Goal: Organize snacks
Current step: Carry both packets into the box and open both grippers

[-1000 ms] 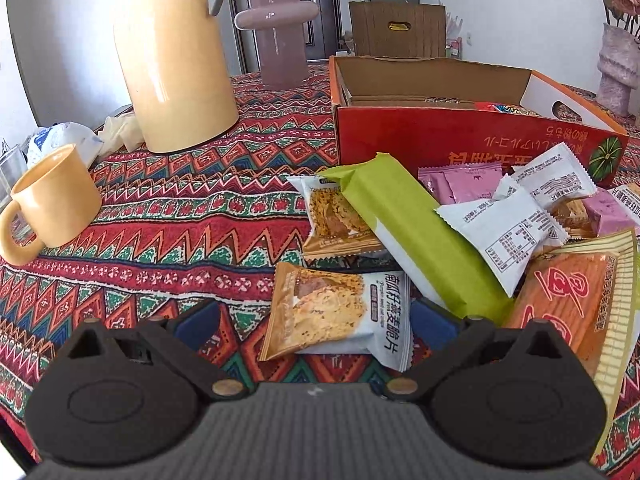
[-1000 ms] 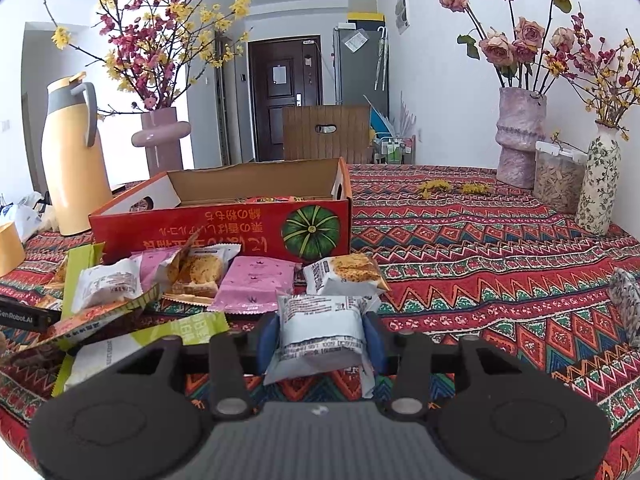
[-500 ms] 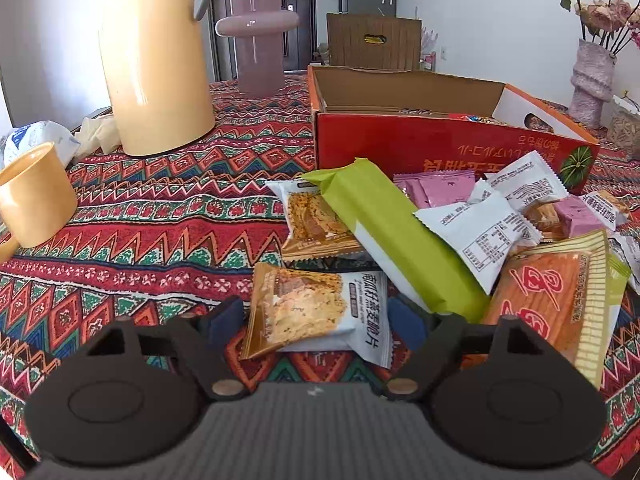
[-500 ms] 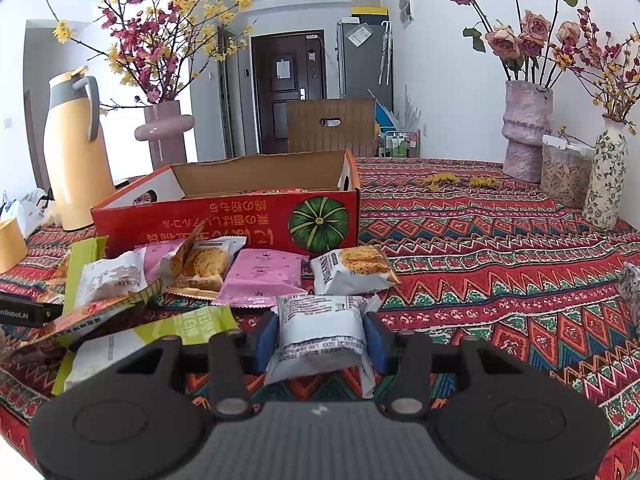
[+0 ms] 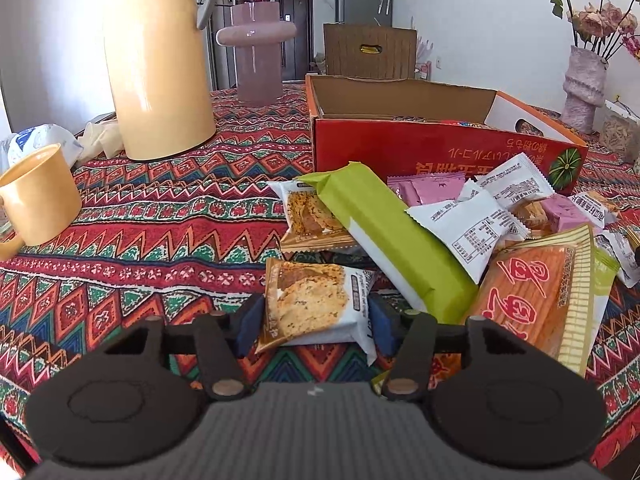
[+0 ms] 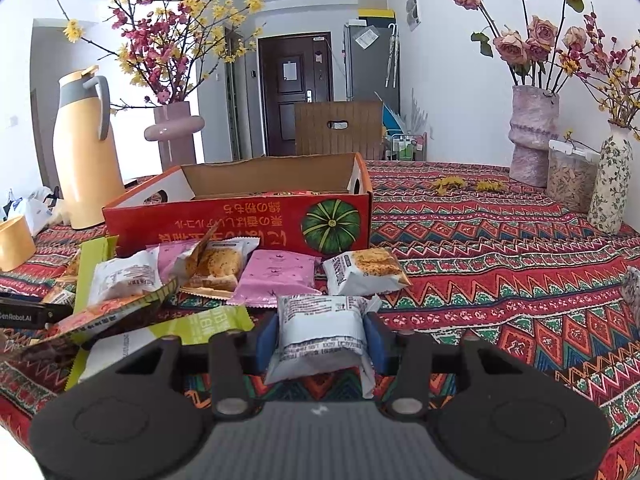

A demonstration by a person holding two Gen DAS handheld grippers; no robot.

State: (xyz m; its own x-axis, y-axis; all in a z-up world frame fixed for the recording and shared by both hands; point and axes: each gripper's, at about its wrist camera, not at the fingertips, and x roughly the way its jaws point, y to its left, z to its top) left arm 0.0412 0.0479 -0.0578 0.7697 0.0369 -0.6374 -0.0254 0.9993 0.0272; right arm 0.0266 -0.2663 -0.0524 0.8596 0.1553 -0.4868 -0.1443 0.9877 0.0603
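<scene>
**Desk:** What are the two grippers doing above the patterned tablecloth [image 5: 168,216]?

**Photographer:** Both tilt down over the cloth toward the snack pile. The left gripper [image 5: 316,316] is closing its jaws on an oat-crisp packet [image 5: 316,304] — the blue pads [image 5: 250,320] sit against the wrapper's two short ends, and the film is bunching at the right one. The right gripper [image 6: 320,334] is clamped on a white snack packet [image 6: 322,332], printed back facing the lens, its wrapper pinched in at both sides.

**Desk:** How do the packets lie?

**Photographer:** The oat-crisp packet runs crosswise, long axis from pad to pad, picture side up, its far edge tipped up a little. It sits at the near edge of the pile, just in front of a green bar wrapper [image 5: 384,232] that slants from upper left to lower right. The white packet stands squarer between its pads, sealed ends pointing away from and toward the camera.

**Desk:** And the box?

**Photographer:** The red pumpkin-print carton [image 5: 440,152] stands open behind the pile — loose packets lean against its front wall. A yellow thermos jug [image 5: 156,64] and a yellow mug [image 5: 38,196] stand well off to the left.
</scene>
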